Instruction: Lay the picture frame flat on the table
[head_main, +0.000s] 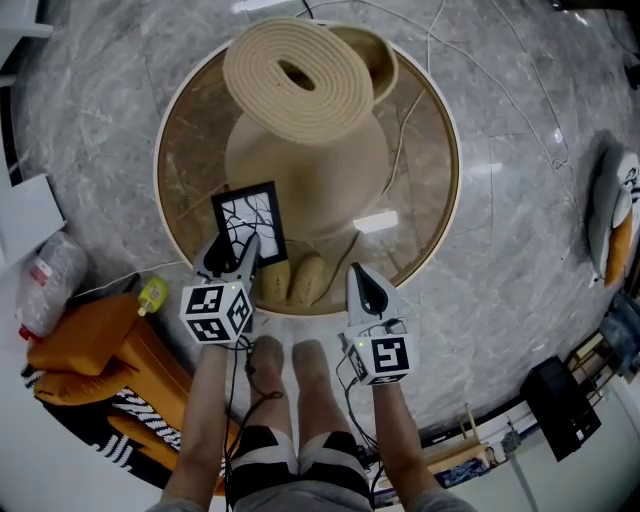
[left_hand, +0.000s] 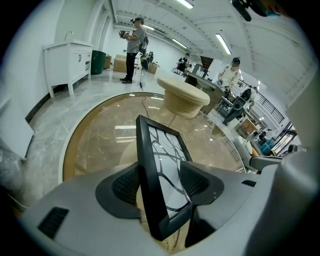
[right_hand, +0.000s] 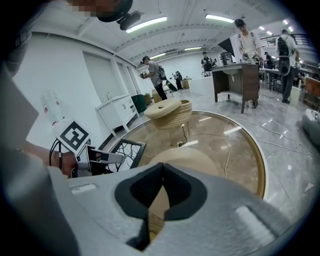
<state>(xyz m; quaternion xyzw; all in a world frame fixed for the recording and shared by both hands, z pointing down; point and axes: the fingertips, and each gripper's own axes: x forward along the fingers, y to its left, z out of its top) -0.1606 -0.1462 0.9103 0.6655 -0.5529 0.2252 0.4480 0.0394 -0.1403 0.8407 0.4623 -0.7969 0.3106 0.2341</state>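
A black picture frame with a branch pattern leans tilted near the front left edge of the round glass table. My left gripper reaches it from below. In the left gripper view the frame stands between the wide-set jaws of the left gripper, and the pads do not visibly press on it. My right gripper hovers at the table's front edge, to the right of the frame, shut and empty. The right gripper view shows the frame and the left gripper at left.
A large coiled woven roll and a woven basket sit at the back of the table. A white cable runs across the glass. An orange bag lies on the floor at left. People stand far off.
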